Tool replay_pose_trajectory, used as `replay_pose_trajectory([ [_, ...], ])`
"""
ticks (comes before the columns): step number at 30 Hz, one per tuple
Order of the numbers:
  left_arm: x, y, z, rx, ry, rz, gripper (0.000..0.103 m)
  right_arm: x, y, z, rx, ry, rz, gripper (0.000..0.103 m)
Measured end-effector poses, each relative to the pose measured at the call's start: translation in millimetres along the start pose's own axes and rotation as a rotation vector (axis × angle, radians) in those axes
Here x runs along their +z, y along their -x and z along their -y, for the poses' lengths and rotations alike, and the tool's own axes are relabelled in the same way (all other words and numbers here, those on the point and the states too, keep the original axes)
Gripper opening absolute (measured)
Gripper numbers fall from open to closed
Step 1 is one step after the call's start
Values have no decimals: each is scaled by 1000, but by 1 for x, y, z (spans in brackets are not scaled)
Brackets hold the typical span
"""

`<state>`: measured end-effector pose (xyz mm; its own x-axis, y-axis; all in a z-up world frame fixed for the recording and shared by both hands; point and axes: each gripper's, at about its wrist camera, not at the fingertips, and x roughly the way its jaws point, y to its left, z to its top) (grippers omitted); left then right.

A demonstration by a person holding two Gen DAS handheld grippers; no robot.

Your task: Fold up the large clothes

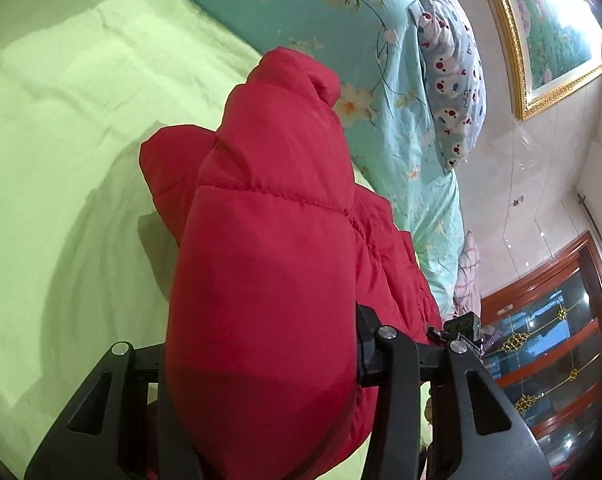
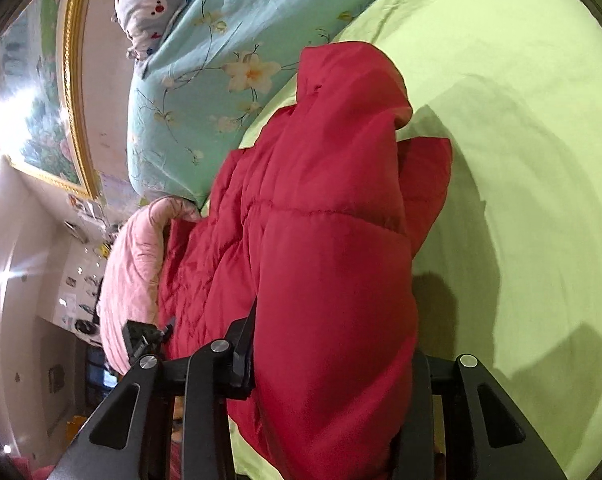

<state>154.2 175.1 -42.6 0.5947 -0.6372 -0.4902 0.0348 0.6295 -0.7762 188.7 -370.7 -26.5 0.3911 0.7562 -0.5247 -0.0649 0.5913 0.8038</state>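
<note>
jacket [image 1: 269, 216] on bedsheet [image 1: 61, 140] | quilt [image 1: 321, 12] behind jacket | pillow [image 1: 453, 88] beyond quilt, by wall | painting [image 1: 549, 32] on wall

one red jacket [image 1: 269, 248], two grippers [image 1: 261, 364] [image 2: 333, 364], one pillow [image 1: 453, 76]

Both fisheye views are bright and mostly sharp, bending strongly toward dark vignetted corners. Soft grey shadows fall across the lime-green cotton bedsheet [image 1: 61, 128] [image 2: 521, 160]. In the right wrist view, starburst glare flares along the left edge and whitens the gold-framed glossy floral painting [image 2: 33, 92]. The puffy red quilted jacket [image 1: 269, 240] [image 2: 333, 220] darkens near the lens.
</note>
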Motion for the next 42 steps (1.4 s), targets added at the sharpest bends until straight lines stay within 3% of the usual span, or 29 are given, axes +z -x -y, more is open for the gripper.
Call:
replay_pose_trajectory([
  [5,-19,1,-14,28,17,-27,46,-23,5,8,-22,-26,11,43],
  [9,-20,-11,-31,69,52,-41,61,-23,-4,16,-68,-33,43,60],
  [12,-21,-9,-29,115,28,-16,73,-24,-8,22,-79,-44,61,64],
  [15,-24,-4,-18,212,-45,20,84,-24,-8,27,-72,-53,65,66],
  [21,-25,5,-10,293,-79,42,85,-27,-1,28,-115,-44,80,79],
  [27,-29,32,0,366,-110,113,85,-30,13,11,-224,1,121,82],
  [32,-34,52,20,341,-178,173,85,-37,38,-11,-371,92,213,82],
  [37,-44,44,51,294,-298,154,85,-51,48,-56,-480,267,325,82],
  [42,-62,17,83,253,-425,80,85,-69,3,-103,-443,492,225,82],
])
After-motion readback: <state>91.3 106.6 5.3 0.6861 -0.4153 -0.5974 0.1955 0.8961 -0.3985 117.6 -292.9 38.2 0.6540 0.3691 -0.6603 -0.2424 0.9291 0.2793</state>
